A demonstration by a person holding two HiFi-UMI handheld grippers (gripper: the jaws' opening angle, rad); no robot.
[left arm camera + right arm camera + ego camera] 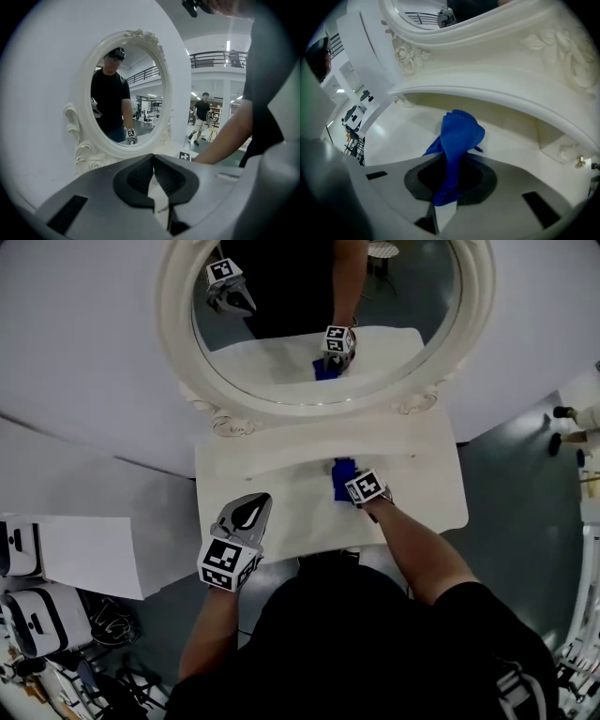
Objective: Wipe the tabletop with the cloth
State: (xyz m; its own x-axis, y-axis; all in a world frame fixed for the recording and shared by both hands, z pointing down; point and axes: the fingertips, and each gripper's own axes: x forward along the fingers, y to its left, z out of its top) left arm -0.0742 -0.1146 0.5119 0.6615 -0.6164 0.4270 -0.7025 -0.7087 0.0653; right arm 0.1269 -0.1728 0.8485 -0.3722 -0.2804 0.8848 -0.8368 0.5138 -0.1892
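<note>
- Right gripper (449, 183) is clamped on a narrow fold of the cloth (459, 133). The rest of it bunches out ahead of the jaws.
- In the head view the cloth sits at frame centre, on the table (272, 474) near the mirror (176, 306) base. I can't confirm it touches the surface.
- Left gripper (153, 174) has its jaws together with nothing between them. It hovers lower left, over the table's front edge.
- Risk: the grip is thin, so drag on a wipe stroke could pull the cloth out.
- Risk: the bunched wad gives a small contact patch and would leave streaks or missed strips.
- Risk: the carved frame is close behind, so a forward stroke could knock it.
- Risk: pressing too low would put the hard jaws on the paint.
- Materials: the cloth is blue, soft and finely ribbed. The table is smooth glossy white with curved edges. The frame is an oval with moulded rose relief.
</note>
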